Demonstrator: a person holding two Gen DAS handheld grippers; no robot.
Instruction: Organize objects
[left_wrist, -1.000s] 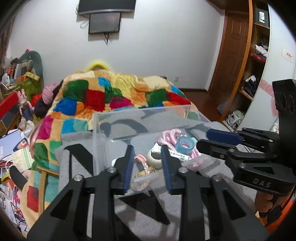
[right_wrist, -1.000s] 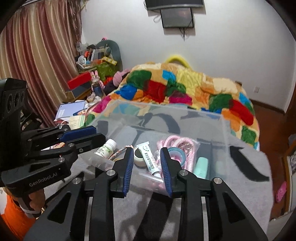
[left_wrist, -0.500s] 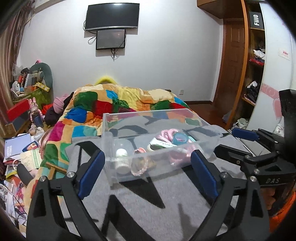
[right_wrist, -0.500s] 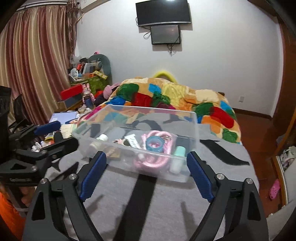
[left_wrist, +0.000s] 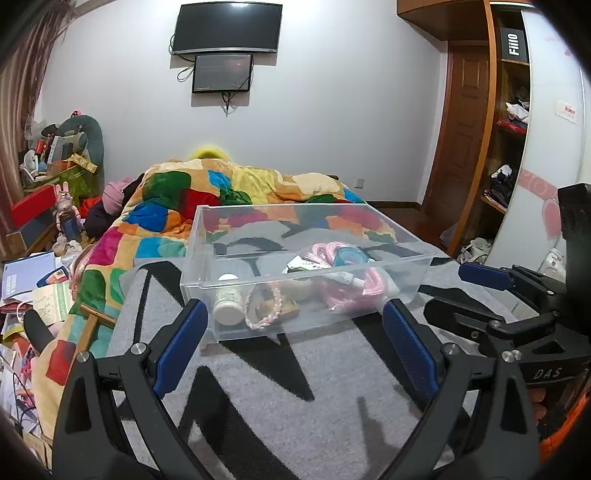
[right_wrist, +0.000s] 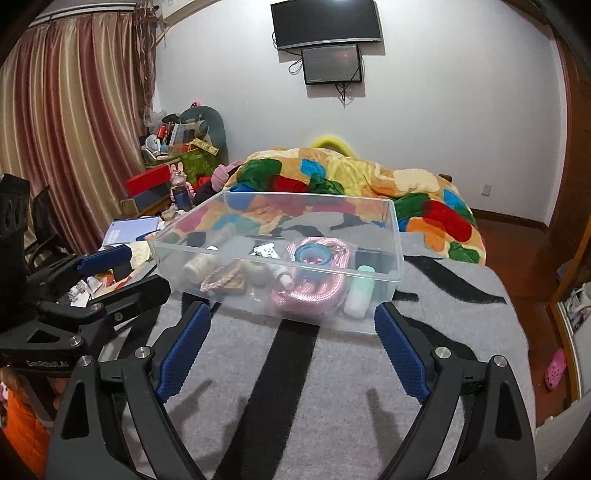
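A clear plastic bin (left_wrist: 406, 236) (right_wrist: 397, 236) stands on the grey and black blanket (left_wrist: 280, 391) (right_wrist: 332, 387). It holds a coiled pink rope (left_wrist: 364, 282) (right_wrist: 314, 291), a blue tape roll (left_wrist: 349, 254) (right_wrist: 312, 254), a white bottle (left_wrist: 228, 302) (right_wrist: 197, 266), a braided bracelet (left_wrist: 264, 314) (right_wrist: 221, 277), a tube (right_wrist: 279, 273) and a mint bottle (right_wrist: 360, 291). My left gripper (left_wrist: 293, 341) is open and empty, just in front of the bin. My right gripper (right_wrist: 291, 345) is open and empty, also in front of it. Each gripper shows in the other's view.
A patchwork quilt (left_wrist: 236, 192) (right_wrist: 354, 177) covers the bed behind the bin. Cluttered books and boxes (left_wrist: 33, 266) (right_wrist: 147, 192) lie to the left. A wooden door and shelves (left_wrist: 491, 147) stand at the right. Screens (right_wrist: 328, 44) hang on the far wall.
Both grippers went from nearly shut to wide open and pulled back and up from the bin. The bin and its contents stayed put.
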